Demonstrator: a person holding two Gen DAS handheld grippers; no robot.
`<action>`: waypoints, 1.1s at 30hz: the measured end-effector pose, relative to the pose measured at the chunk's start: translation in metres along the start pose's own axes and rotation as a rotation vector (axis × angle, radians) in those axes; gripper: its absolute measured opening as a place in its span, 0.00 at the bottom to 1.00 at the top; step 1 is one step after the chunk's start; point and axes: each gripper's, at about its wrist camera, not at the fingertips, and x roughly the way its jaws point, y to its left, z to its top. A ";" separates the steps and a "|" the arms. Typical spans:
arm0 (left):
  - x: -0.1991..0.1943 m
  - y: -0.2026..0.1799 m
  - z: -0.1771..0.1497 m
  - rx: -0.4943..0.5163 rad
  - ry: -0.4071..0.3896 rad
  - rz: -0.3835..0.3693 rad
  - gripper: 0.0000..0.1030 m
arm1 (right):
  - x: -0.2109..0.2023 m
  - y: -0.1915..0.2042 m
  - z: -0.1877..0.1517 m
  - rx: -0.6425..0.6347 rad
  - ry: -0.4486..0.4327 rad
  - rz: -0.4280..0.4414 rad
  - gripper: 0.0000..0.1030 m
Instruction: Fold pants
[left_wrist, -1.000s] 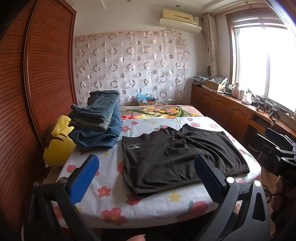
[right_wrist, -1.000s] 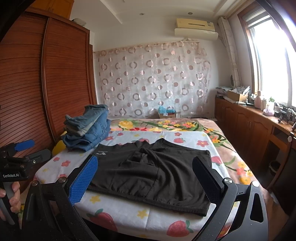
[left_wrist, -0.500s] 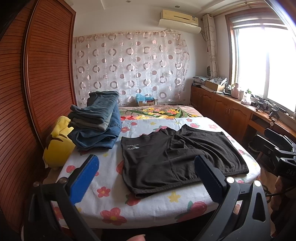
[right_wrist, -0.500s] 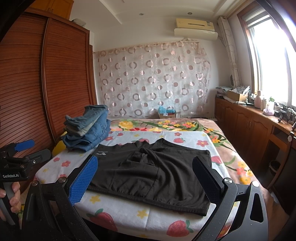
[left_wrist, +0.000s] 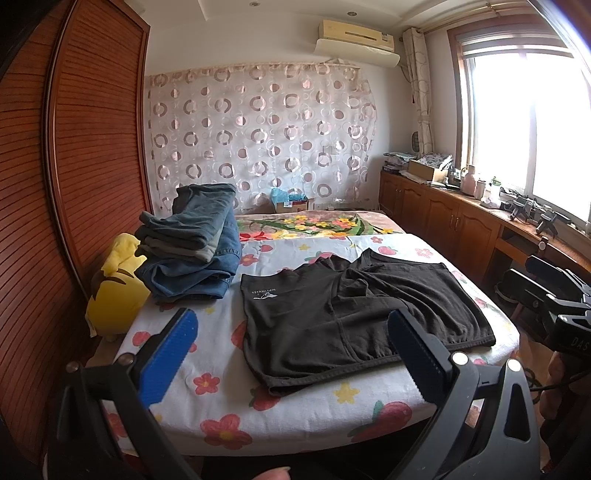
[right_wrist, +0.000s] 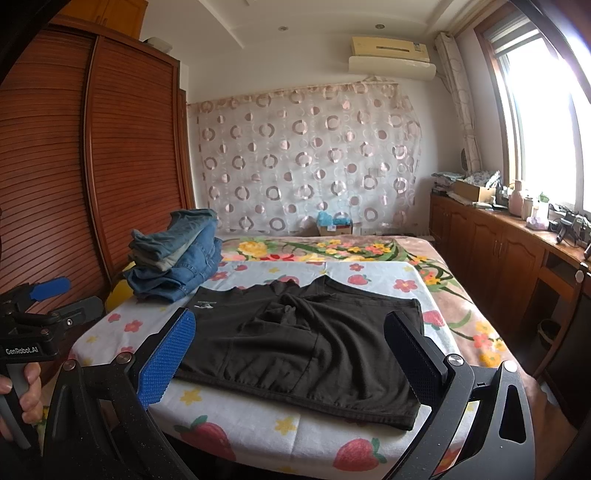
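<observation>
Black pants (left_wrist: 354, 317) (right_wrist: 306, 343) lie spread flat on the flowered bed sheet (left_wrist: 221, 373) (right_wrist: 258, 424), with a small white logo near their left edge. My left gripper (left_wrist: 291, 354) is open and hovers short of the bed's near edge, apart from the cloth. My right gripper (right_wrist: 291, 354) is open too, held before the pants' near hem without touching it. In the right wrist view the left gripper (right_wrist: 48, 291) shows at the far left, in a hand. The right gripper's body (left_wrist: 554, 295) appears at the far right of the left wrist view.
A stack of folded jeans (left_wrist: 192, 243) (right_wrist: 177, 254) sits at the bed's back left, beside a yellow plush (left_wrist: 114, 291). A wooden wardrobe (left_wrist: 74, 184) lines the left side. Wooden cabinets (right_wrist: 498, 251) with clutter run under the window at right.
</observation>
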 end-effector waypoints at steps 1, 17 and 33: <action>0.000 0.000 0.000 -0.001 0.000 0.000 1.00 | -0.001 0.000 0.000 0.000 0.000 0.000 1.00; -0.007 -0.007 0.006 0.008 -0.012 -0.008 1.00 | -0.011 -0.005 0.008 0.002 -0.007 -0.009 1.00; -0.003 -0.012 0.007 0.010 0.005 -0.019 1.00 | -0.011 -0.005 0.009 -0.001 0.000 -0.003 1.00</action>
